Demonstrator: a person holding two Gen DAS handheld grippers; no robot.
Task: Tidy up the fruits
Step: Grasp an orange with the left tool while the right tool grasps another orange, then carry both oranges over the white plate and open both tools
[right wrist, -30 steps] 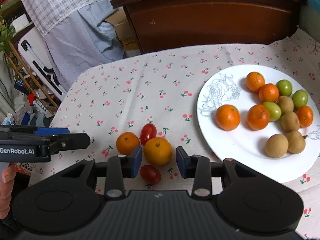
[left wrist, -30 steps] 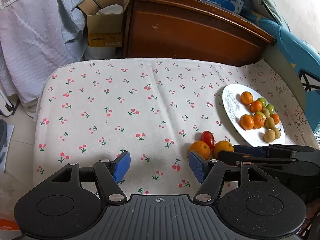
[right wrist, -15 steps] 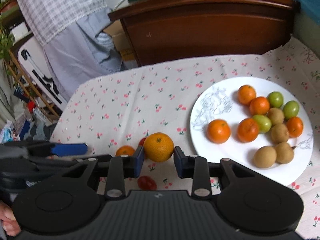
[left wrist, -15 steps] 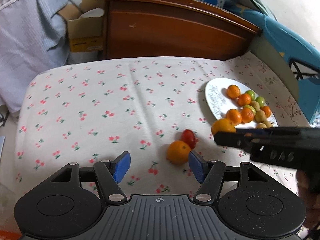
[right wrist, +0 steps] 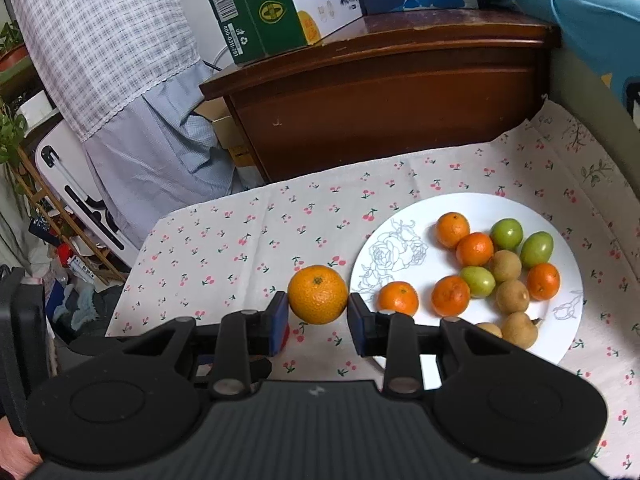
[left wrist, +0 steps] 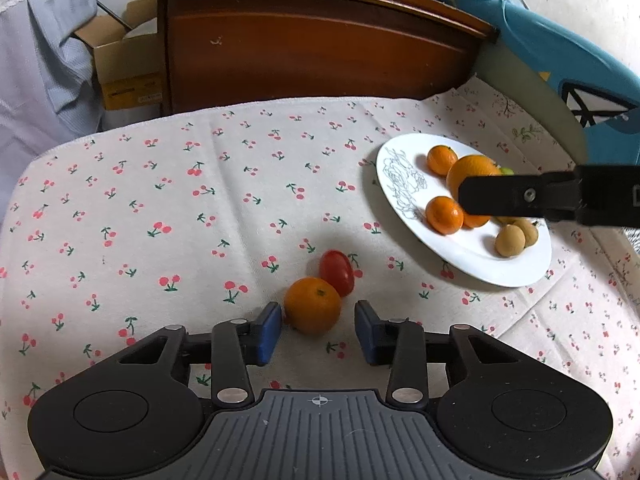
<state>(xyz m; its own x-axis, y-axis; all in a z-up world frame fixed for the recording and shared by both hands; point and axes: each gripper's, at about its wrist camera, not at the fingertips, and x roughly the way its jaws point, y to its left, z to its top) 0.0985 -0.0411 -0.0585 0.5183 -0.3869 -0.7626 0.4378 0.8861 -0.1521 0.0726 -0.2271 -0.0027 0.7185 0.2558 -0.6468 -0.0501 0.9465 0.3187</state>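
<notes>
Right gripper point(right wrist: 318, 316) is clamping a mandarin point(right wrist: 317, 294) | left gripper point(left wrist: 316, 330), jaws just narrowing, is straddling an untouched orange point(left wrist: 312, 305) beside a tomato point(left wrist: 337, 272).

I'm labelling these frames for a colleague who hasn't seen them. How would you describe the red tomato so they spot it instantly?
Start at the white plate on the cherry-print tablecloth. Nearer the camera, off the plate, two loose fruits touch on the cloth just ahead of the left gripper. The red tomato is the smooth oval one behind the round orange.
</notes>
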